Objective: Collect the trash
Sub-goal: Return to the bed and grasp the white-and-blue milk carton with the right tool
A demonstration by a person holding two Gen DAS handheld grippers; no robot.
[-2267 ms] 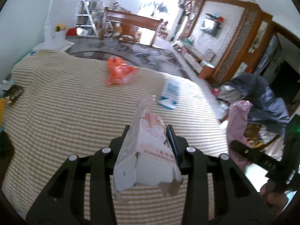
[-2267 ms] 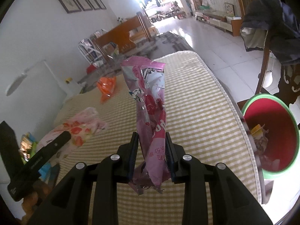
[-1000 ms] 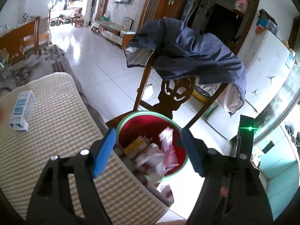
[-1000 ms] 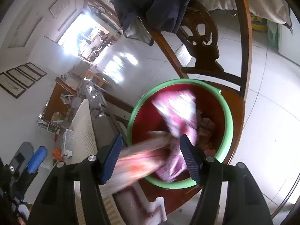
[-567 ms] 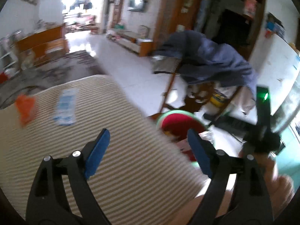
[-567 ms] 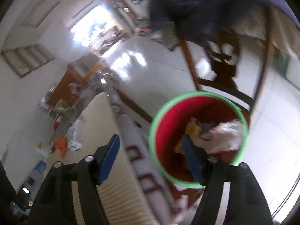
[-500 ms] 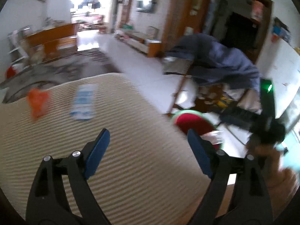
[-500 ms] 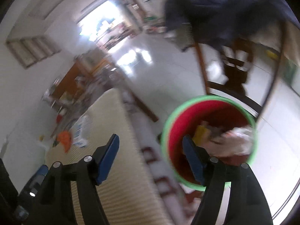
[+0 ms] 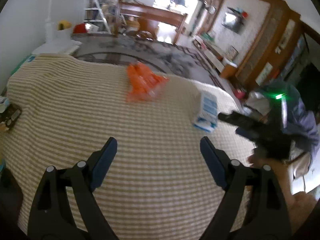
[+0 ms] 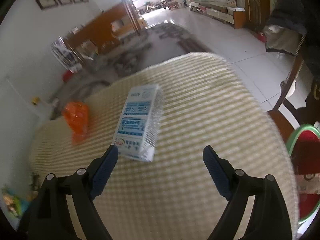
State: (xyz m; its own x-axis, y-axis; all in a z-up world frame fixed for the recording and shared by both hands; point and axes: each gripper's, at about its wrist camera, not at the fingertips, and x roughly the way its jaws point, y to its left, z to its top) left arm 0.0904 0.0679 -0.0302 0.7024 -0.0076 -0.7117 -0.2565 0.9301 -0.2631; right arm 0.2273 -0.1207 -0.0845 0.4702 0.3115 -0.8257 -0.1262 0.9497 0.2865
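A white and blue carton (image 10: 141, 120) lies on the striped tablecloth (image 10: 200, 120), just beyond my right gripper (image 10: 160, 156), whose jaws are opening with nothing between them. An orange wrapper (image 10: 77, 118) lies further left. In the left wrist view the orange wrapper (image 9: 145, 84) sits ahead at mid-table and the carton (image 9: 207, 113) lies to the right. My left gripper (image 9: 157, 147) hangs open and empty over the cloth (image 9: 80, 110). The right gripper's black body (image 9: 260, 132) shows at the right. A red bin with a green rim (image 10: 306, 160) stands off the table's right edge.
A wooden chair (image 10: 290, 92) draped with dark clothing (image 9: 300, 110) stands by the bin. Small items (image 9: 10, 114) lie at the table's left edge. Beyond the table are a patterned rug (image 9: 150, 48), wooden furniture (image 9: 152, 18) and a white tiled floor (image 10: 230, 32).
Both grippers have swung away from the bin back over the table. The bags they held earlier now lie in the bin, and both grippers' jaws stand wider.
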